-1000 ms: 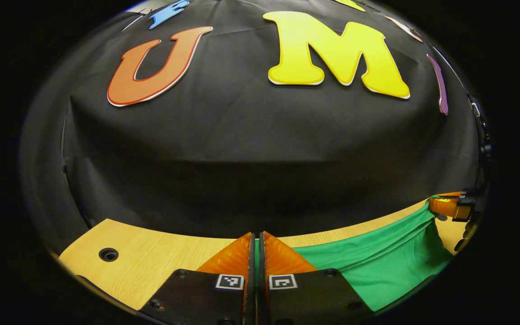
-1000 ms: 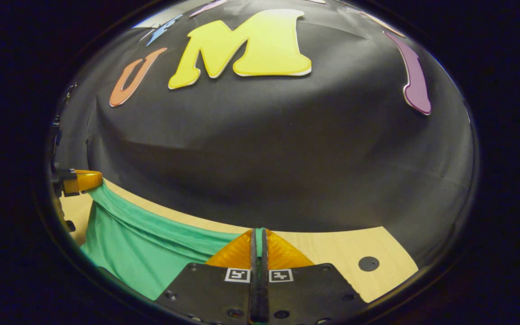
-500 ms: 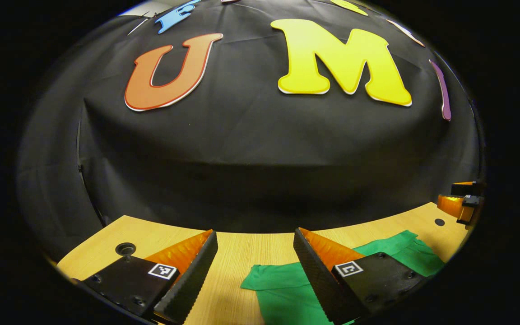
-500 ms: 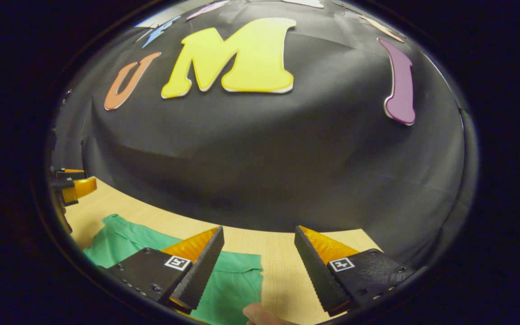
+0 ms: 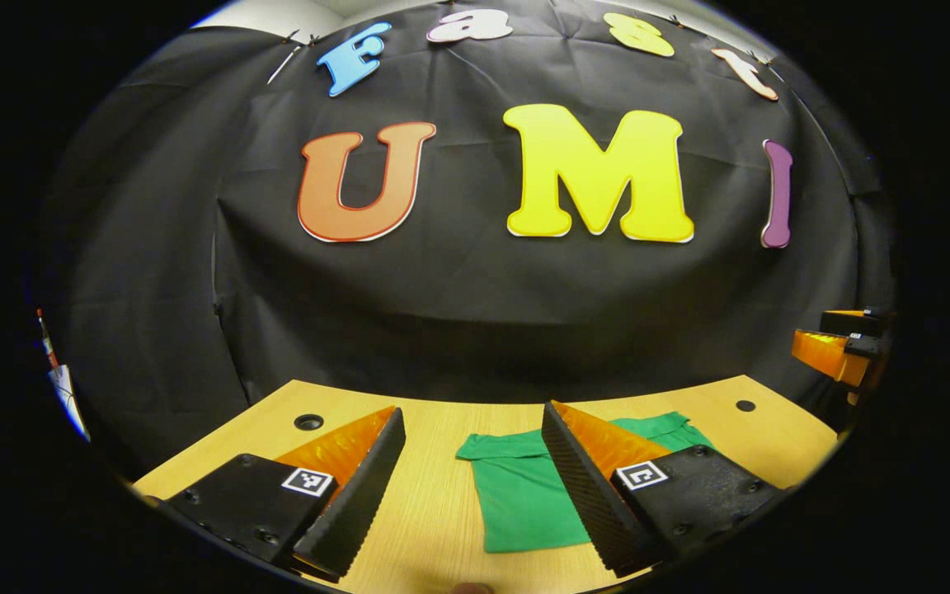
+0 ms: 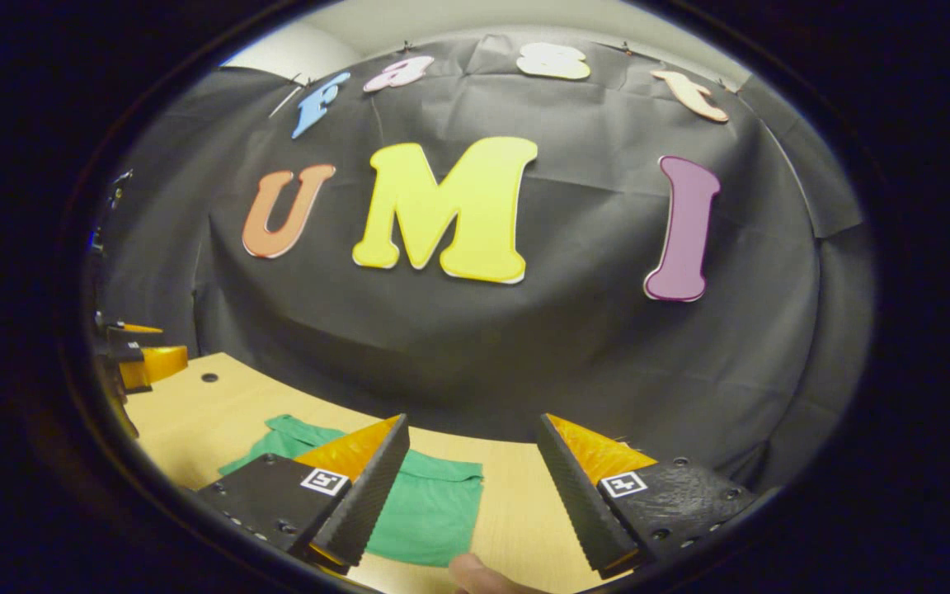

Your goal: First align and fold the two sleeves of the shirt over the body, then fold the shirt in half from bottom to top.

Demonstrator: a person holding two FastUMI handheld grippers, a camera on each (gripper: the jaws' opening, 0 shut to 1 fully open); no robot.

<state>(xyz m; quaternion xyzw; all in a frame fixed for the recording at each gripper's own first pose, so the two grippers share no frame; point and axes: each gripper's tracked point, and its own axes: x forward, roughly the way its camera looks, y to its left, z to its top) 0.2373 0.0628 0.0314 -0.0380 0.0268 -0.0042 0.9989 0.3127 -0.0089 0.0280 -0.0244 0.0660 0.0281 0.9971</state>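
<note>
green shirt lies folded on table; both claws spread wide, holding nothing.

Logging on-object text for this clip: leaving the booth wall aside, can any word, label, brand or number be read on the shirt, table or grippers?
None can be read.
Green shirt: plain, no print or tag visible.
Table: bare wood, no writing.
Left gripper and right gripper: each finger carries a marker square with a coded pattern, not letters or numbers.
</note>
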